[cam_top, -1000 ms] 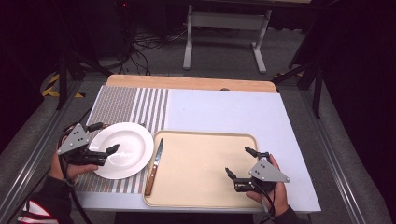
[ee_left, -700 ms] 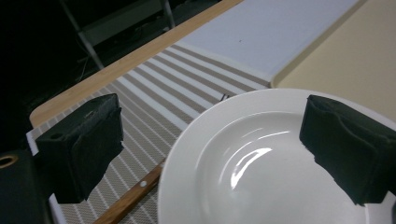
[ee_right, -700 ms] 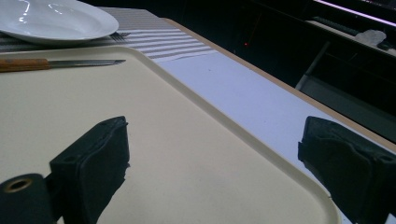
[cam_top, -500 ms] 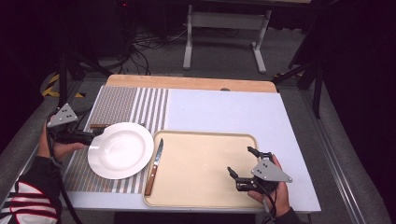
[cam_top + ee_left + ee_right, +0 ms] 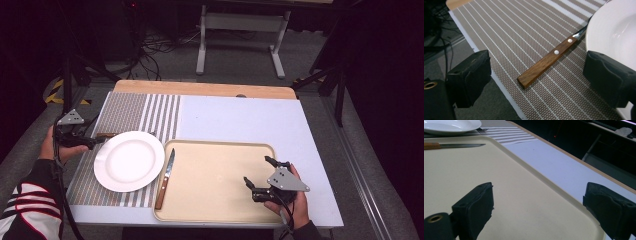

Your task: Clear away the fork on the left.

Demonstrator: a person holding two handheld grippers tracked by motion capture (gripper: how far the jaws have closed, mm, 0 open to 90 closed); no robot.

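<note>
Left gripper view: left tool [image 5: 536, 77] open, jaws straddling wooden fork handle [image 5: 546, 62] on striped mat [image 5: 519, 30], plate [image 5: 614, 32] just right. Right tool [image 5: 262, 172] open over tray [image 5: 210, 185].

Between left fingers: fork handle [image 5: 544, 63] lies on the mat [image 5: 519, 30], bare mat on both sides of it.
Right-hand finger [image 5: 609, 77]: just beside the plate [image 5: 616, 30] rim, which covers the fork's far end.
Between right fingers: bare tray [image 5: 506, 182], nothing in the gap.
Beyond right fingers: knife [image 5: 451, 145] well apart.
</note>
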